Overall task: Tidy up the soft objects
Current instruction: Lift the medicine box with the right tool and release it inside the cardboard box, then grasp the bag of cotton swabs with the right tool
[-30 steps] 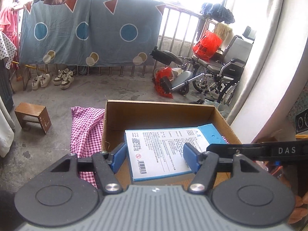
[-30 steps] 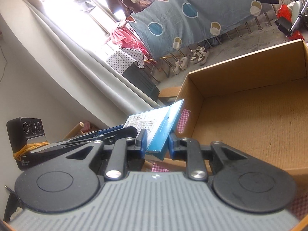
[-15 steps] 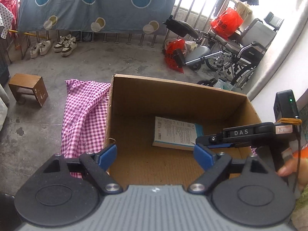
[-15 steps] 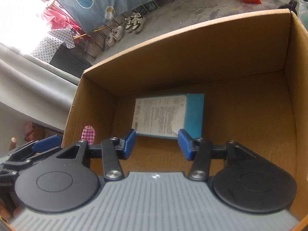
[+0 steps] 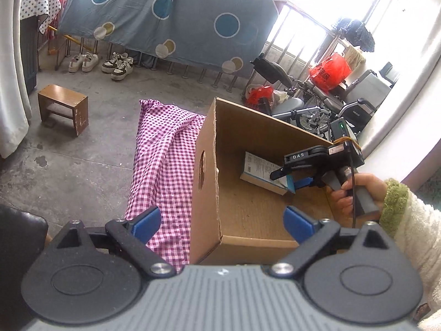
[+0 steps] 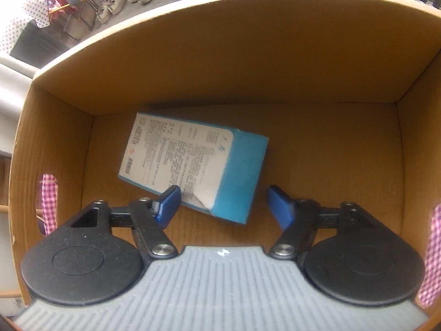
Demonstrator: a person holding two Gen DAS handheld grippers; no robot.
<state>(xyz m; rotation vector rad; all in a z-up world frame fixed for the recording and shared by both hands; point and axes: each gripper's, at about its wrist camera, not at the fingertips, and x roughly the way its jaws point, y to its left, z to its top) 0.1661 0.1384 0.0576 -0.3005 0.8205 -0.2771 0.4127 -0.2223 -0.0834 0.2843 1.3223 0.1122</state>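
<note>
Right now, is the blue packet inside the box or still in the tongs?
Inside. The blue packet lies flat on the cardboard box floor, and the right tongs hang open above it, not touching.

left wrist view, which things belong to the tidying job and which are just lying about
Job: cardboard box; blue packet inside it; checked cloth; right gripper, open.

Lying about: wooden stool; shoes; wheelchair; hanging sheet.

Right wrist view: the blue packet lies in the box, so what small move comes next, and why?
Probably lift the right hand-held gripper out of the cardboard box: it is open, and the blue packet lies flat on the box floor, apparently released.
</note>
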